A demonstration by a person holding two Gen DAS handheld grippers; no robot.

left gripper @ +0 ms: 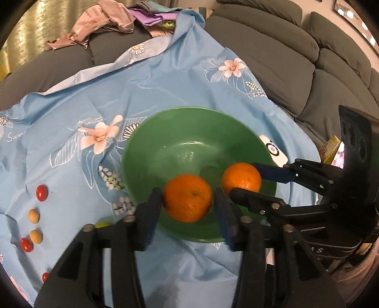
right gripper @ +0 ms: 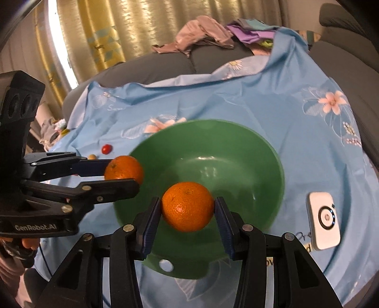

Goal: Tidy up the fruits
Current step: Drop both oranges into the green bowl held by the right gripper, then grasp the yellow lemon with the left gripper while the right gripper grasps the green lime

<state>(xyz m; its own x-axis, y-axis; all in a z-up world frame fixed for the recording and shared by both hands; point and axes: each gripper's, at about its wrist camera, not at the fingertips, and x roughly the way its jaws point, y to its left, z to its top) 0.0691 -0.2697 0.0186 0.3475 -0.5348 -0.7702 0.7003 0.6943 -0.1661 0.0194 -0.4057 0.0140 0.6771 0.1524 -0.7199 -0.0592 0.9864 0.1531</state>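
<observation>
Over the near rim of the green bowl (left gripper: 189,142): left-hand orange (left gripper: 187,197) sits between the pads of my left gripper (left gripper: 187,196). Pads parted wider than the fruit, with a sliver of daylight at the right pad; not clamped. Fruit blurred at lower centre of the left wrist view.

Right-hand orange (right gripper: 188,206) is pinched in my right gripper (right gripper: 188,203), both pads pressed against its sides, also above the near side of the bowl. The two grippers stand close together, their fingers nearly crossing at the bowl's edge; tight there.

Bowl interior bare and glossy, with plenty of open room inside. It rests on a blue floral cloth (left gripper: 142,83), rumpled, its far edge folded back.

Lower left of the left wrist view: small red fruits (left gripper: 42,193) and tan ones (left gripper: 33,215), scattered well apart from the bowl, clear cloth between.

Right of the bowl in the right wrist view: white device (right gripper: 323,222), flat, near the cloth's edge.

Beyond: grey sofa (left gripper: 308,71), clothes pile (left gripper: 106,21) at top, curtain (right gripper: 94,35) upper left.
</observation>
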